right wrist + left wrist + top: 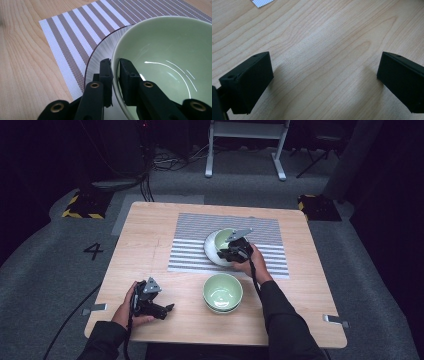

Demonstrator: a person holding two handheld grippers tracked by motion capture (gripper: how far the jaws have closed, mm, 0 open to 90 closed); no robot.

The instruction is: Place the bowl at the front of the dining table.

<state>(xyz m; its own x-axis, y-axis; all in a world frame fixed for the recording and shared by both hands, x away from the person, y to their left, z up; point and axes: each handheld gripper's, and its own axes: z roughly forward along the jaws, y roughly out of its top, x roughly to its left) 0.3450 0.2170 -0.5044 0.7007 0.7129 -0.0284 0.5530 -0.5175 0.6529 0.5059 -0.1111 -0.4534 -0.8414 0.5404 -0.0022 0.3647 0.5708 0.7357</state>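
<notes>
Well, your right claw [115, 65] pinched the rim of the green bowl [162, 57], which sat on a white plate [96, 66] over the striped mat [75, 37]. That bowl looked hard, slippery and easy to break. Your left claw [324, 82] hung open above the counter [324, 37].

A light wooden desk [150, 245] is set on grey carpet. A striped placemat [192, 245] is laid on its far middle part. Stacked green bowls [222, 292] are placed directly on the wood, near side, right of centre.
</notes>
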